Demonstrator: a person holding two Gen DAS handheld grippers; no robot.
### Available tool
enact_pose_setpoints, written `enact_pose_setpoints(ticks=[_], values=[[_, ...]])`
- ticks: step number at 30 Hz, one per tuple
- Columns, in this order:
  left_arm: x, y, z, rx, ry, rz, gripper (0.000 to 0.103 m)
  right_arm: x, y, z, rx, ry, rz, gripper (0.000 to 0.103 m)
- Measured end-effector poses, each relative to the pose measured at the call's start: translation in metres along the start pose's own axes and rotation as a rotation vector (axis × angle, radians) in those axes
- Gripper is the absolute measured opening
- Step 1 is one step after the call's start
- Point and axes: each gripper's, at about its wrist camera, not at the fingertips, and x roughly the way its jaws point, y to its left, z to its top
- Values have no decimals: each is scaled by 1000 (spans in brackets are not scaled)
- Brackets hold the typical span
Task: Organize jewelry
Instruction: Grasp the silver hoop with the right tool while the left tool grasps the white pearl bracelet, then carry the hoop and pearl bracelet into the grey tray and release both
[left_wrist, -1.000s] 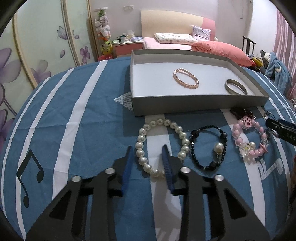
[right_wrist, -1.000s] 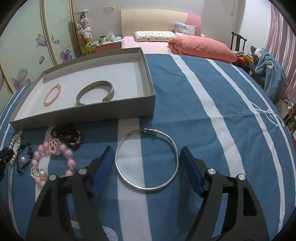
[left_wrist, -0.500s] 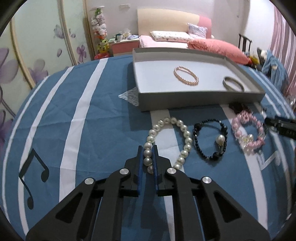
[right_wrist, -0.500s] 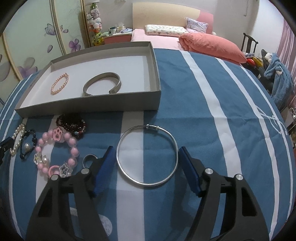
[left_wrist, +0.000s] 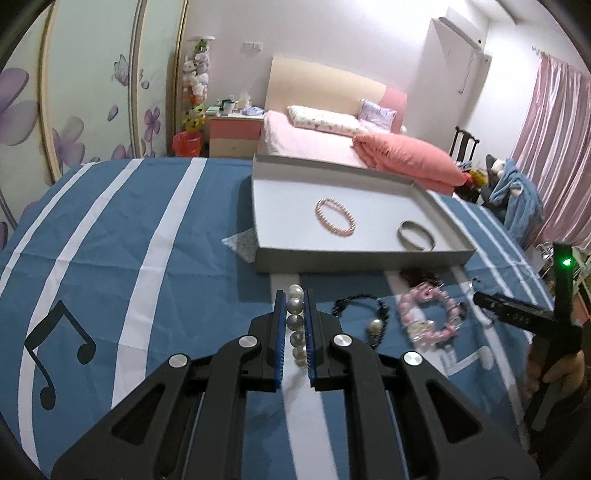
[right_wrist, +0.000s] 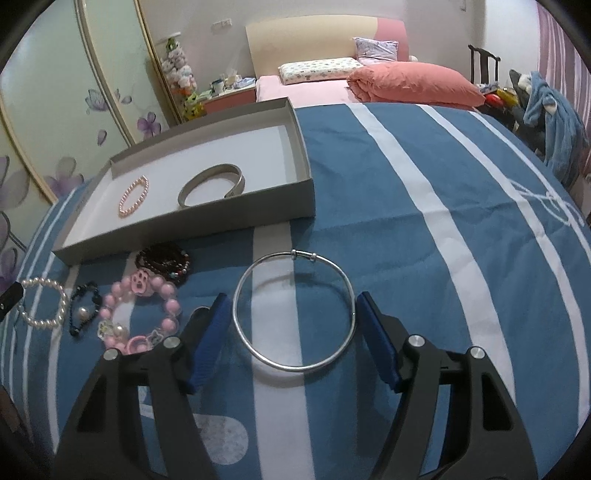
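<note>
My left gripper is shut on the white pearl bracelet, which hangs between the pads, raised off the blue striped cloth. In the right wrist view the pearl bracelet shows at the far left. My right gripper straddles the thin silver bangle, with both pads against its sides and its far edge casting a shadow on the cloth. The grey box holds a pink bead bracelet and a silver cuff.
On the cloth before the box lie a black bead bracelet, a pink charm bracelet and a dark red bracelet. A hand holds the right gripper at the far right. A bed stands behind the table.
My left gripper closed on the pearl bracelet and rose with it, so the view tilted up. The right gripper's jaws narrowed onto the bangle and hardly moved.
</note>
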Motion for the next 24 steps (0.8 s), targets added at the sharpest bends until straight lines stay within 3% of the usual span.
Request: enact_pose_setpoints(ticks=[12, 24], values=[[-12, -13, -3, -15, -52, -42, 10, -17, 18, -9, -10, -41, 87, 68], [-23, -27, -6, -12, -124, -27, 10, -37, 45, -16, -67, -123, 94, 68]])
